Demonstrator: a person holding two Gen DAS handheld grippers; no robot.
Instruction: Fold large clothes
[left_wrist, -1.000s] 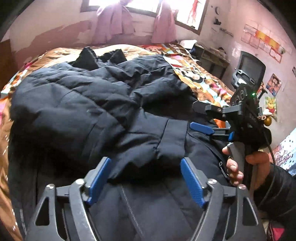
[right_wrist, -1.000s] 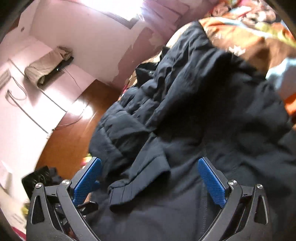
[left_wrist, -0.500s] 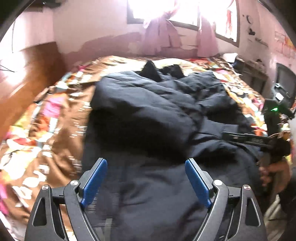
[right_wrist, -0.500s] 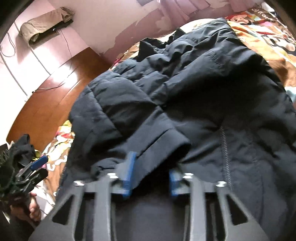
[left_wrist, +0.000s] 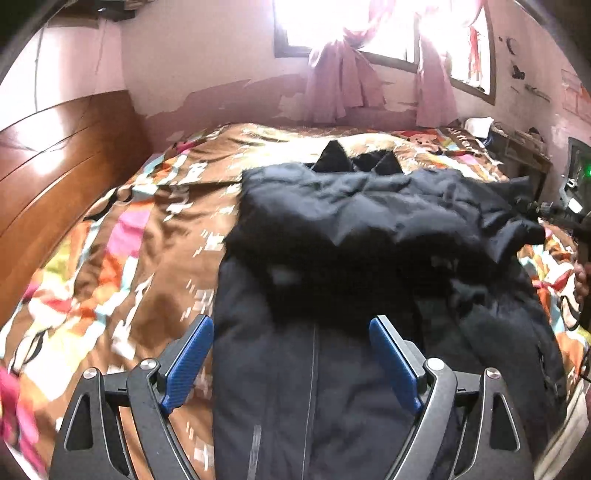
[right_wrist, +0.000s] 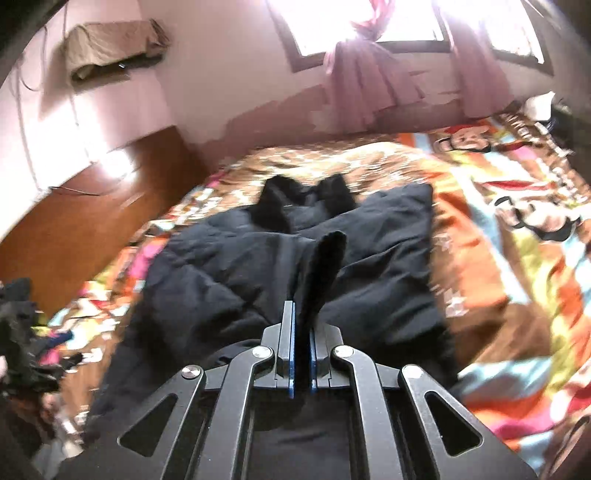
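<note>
A dark padded jacket (left_wrist: 369, 258) lies spread on the bed (left_wrist: 129, 258), its collar end far ahead of both sets of fingers and its lower front panel directly under the left gripper (left_wrist: 291, 365). That gripper's blue fingers (left_wrist: 393, 363) are spread wide and hold nothing; the jacket's centre seam runs between them.

The right gripper (right_wrist: 302, 354) has its fingers pressed together on a strip of the jacket's dark fabric, probably a sleeve cuff (right_wrist: 325, 266), which stands up just beyond the fingertips. In the left view the same sleeve stretches out to the right of the left fingers, towards the right gripper at the frame's edge.

The step in hand looks like drawing the sleeve out so it can be laid flat across the body. To do it well, keep the pinch firm near the cuff, carry the sleeve in a low smooth arc so the padding does not bunch, and lay it straight. The free left fingers could press the body panel down, since the slippery shell may slide on the patterned bedspread (right_wrist: 517, 258).
</note>
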